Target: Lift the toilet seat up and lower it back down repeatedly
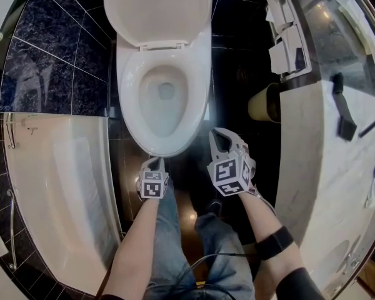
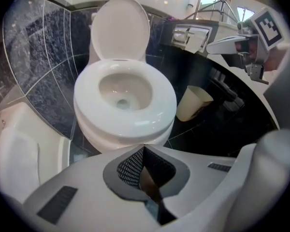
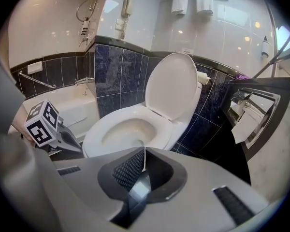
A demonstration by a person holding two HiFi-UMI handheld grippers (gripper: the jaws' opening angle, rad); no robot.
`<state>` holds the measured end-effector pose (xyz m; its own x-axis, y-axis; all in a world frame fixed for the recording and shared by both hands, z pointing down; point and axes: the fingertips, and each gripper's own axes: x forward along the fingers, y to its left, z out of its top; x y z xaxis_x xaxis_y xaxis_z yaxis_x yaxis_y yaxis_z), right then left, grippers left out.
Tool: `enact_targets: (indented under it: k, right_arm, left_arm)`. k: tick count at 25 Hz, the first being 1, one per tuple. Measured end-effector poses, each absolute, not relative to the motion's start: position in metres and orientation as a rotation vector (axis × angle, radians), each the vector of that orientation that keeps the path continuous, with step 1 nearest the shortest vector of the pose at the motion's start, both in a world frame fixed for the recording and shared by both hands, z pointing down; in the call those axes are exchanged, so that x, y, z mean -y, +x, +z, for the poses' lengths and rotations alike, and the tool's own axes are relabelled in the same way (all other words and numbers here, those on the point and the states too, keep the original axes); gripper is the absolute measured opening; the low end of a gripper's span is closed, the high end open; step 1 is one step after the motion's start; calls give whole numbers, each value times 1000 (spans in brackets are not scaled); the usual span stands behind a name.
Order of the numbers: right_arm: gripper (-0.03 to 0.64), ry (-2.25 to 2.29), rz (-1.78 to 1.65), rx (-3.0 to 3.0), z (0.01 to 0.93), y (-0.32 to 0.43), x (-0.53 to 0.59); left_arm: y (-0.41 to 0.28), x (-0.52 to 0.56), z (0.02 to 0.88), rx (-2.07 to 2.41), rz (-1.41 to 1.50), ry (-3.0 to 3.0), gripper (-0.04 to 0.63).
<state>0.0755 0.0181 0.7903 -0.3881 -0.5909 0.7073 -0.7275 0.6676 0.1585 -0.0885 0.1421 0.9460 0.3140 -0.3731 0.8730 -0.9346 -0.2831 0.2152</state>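
The white toilet seat (image 1: 128,99) lies flat on the bowl, and the lid (image 1: 156,8) stands raised against the tank. My left gripper (image 1: 156,161) is shut and empty, its tips just in front of the bowl's front rim, not touching the seat. In the left gripper view the seat (image 2: 154,117) is right ahead of the jaws, which have their tips together. My right gripper (image 1: 214,136) is shut on nothing, to the right of the bowl's front. From the right gripper view the seat (image 3: 99,132) and the lid (image 3: 176,83) lie ahead, with the left gripper (image 3: 75,146) at the left.
A white bathtub (image 1: 50,186) fills the left side. A cream waste bin (image 1: 262,102) stands on the dark floor right of the toilet, under a toilet paper holder (image 1: 287,49). A marble counter (image 1: 325,167) runs along the right. The person's jeans-clad legs (image 1: 169,242) are below.
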Motion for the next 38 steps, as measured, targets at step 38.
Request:
enact_targets:
  k: [38]
  right_arm:
    - [25, 1319, 279, 2419, 342, 100, -69]
  left_arm:
    - [-133, -105, 309, 1656, 386, 2343, -5]
